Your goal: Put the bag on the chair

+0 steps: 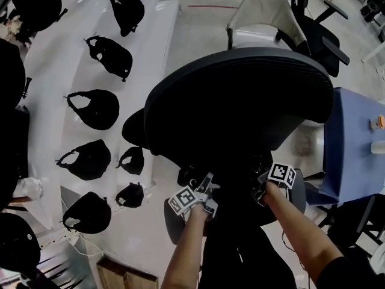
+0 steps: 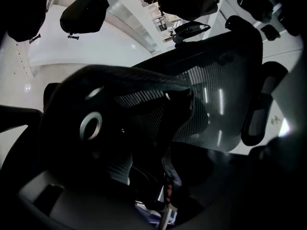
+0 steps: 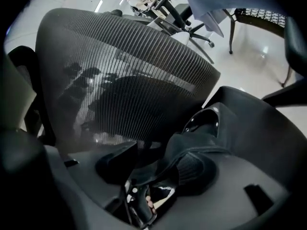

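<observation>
My left tongs (image 1: 207, 196) and right tongs (image 1: 262, 189) are spread; the bag (image 3: 196, 166) lies between them on the chair (image 3: 120, 71) seat.

Left tool (image 1: 208, 191) and right tool (image 1: 262, 189) bear marker cubes (image 1: 183, 198).

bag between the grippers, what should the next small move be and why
Probably draw both grippers straight back. The bag seems to rest on the chair in front of its mesh back, and the left gripper and right gripper both show jaws apart, not pressing it.
</observation>
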A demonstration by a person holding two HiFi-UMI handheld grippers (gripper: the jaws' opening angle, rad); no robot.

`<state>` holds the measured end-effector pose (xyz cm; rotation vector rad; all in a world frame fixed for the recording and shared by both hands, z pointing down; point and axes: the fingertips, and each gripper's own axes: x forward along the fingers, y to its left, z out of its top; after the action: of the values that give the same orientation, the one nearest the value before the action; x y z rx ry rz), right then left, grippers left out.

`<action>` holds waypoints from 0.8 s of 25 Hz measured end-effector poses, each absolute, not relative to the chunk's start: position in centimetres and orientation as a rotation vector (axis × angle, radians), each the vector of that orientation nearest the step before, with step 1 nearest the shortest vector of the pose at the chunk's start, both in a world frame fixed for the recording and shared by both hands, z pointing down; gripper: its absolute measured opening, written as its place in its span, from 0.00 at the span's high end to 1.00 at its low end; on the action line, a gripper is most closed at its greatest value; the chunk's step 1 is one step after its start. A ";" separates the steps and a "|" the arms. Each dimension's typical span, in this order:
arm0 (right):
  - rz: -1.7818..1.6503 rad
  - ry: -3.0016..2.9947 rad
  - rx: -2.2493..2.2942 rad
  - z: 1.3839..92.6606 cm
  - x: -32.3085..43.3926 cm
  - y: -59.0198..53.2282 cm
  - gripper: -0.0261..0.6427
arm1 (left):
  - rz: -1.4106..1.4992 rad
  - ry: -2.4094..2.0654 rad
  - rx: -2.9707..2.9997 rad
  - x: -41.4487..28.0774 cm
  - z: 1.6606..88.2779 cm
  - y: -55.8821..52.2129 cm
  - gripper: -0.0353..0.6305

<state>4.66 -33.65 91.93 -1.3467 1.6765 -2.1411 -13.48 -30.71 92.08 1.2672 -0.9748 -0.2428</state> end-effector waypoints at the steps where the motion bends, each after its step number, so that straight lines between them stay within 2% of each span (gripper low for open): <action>1: -2.152 1.685 -1.322 91.6 4.6 -33.3 0.61 | -0.245 -0.973 1.264 -13.4 91.7 -30.3 0.60; 3: -2.168 1.716 -1.270 90.5 4.7 -32.6 0.58 | -0.246 -0.972 1.257 -13.3 91.1 -29.3 0.60; 13: -2.053 1.990 -1.238 83.4 4.8 -30.2 0.57 | -0.258 -0.976 1.304 -13.5 86.0 -24.4 0.60; 20: -2.067 1.899 -1.165 80.5 4.2 -29.6 0.52 | -0.317 -0.964 1.341 -13.4 82.0 -21.9 0.60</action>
<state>4.24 -29.56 80.49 -1.1653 1.8992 -2.0675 -13.37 -21.92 81.97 1.3412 -0.9640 -0.3169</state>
